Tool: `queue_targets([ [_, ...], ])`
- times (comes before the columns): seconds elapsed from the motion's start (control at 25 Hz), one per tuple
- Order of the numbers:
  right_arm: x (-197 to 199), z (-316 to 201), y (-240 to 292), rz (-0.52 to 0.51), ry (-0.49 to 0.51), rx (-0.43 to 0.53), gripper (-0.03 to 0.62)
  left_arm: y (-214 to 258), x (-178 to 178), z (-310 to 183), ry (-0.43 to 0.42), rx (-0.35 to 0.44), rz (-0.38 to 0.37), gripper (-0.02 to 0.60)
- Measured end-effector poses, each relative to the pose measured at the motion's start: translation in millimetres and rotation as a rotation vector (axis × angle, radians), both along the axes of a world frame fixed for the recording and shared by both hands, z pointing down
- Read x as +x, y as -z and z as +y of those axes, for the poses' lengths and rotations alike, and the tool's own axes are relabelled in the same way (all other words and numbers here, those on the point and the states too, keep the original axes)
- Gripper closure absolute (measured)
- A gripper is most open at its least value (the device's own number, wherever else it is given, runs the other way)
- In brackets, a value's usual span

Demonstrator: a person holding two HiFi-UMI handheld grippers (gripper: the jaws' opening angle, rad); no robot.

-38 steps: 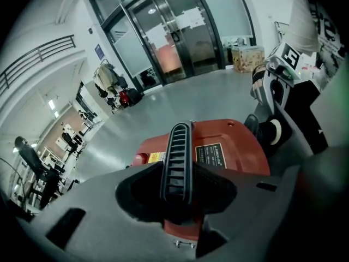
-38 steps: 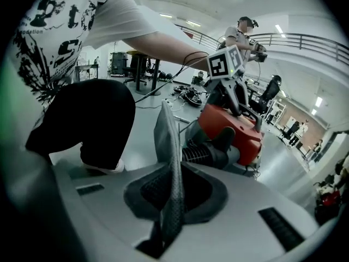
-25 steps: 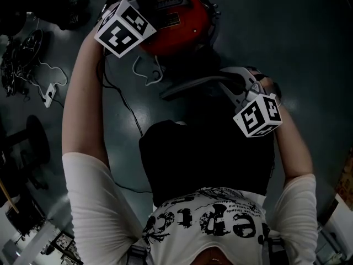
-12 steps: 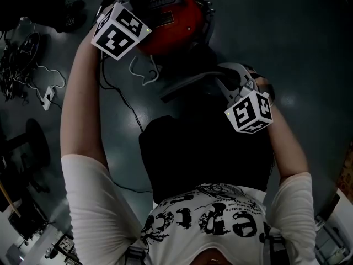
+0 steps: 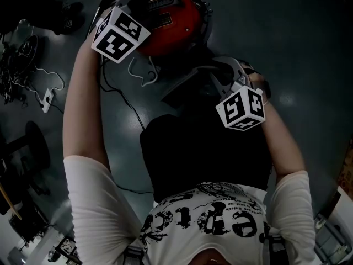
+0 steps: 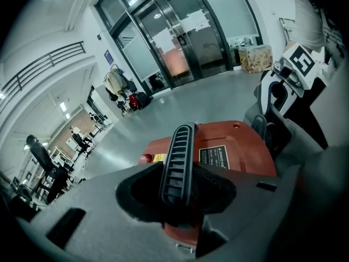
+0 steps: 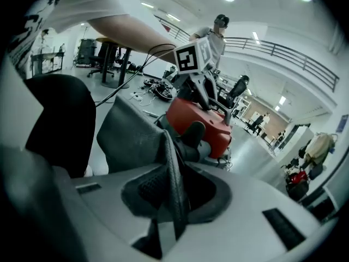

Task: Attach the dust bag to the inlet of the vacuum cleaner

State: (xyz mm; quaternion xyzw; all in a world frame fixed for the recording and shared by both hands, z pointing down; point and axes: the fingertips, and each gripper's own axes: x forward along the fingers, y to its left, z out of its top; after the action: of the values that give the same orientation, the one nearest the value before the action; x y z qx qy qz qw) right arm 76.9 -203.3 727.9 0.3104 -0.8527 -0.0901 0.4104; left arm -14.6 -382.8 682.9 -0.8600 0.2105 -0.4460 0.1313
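Observation:
The red vacuum cleaner (image 5: pixel 165 32) stands on the dark floor at the top of the head view. My left gripper (image 5: pixel 148 4) is shut on its black ribbed handle (image 6: pixel 177 162), which runs upright between the jaws over the red lid (image 6: pixel 234 152). My right gripper (image 5: pixel 208 73) is shut on the edge of the grey dust bag (image 5: pixel 182 87). In the right gripper view the bag's fabric (image 7: pixel 133 138) spreads left of the jaws, close to a black stub (image 7: pixel 192 132) on the side of the vacuum cleaner (image 7: pixel 204 121).
Cables (image 5: pixel 143 73) lie on the floor beside the vacuum, with a white power strip (image 5: pixel 48 95) and a black chair base (image 5: pixel 30 142) at the left. Glass doors (image 6: pixel 180 42) and a cardboard box (image 6: pixel 256 56) stand far behind.
My right gripper has carried the dust bag left and a little up, nearer the vacuum. The left gripper has kept its hold on the handle.

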Motion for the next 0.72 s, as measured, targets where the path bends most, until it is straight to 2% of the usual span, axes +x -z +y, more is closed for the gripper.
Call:
queue_targets([
  [0.36, 3.1, -9.2, -1.8, -0.065, -0.101, -0.021, 0.531, 1.4, 0.3, 1.3, -0.009, 0.005, 0.008, 0.445],
  [0.52, 2.6, -8.2, -2.2, -0.058, -0.084, -0.063, 0.528, 3.9, 0.3, 1.7, -0.012, 0.007, 0.016, 0.445],
  [0.6, 3.3, -7.4, -3.2, -0.058, -0.069, -0.096, 0.528, 4.2, 1.5, 0.5, -0.010, 0.039, 0.053, 0.443],
  [0.72, 3.0, -6.0, -3.4, -0.089, -0.074, -0.088, 0.526, 8.7, 2.4, 2.3, 0.002, 0.114, 0.153, 0.428],
])
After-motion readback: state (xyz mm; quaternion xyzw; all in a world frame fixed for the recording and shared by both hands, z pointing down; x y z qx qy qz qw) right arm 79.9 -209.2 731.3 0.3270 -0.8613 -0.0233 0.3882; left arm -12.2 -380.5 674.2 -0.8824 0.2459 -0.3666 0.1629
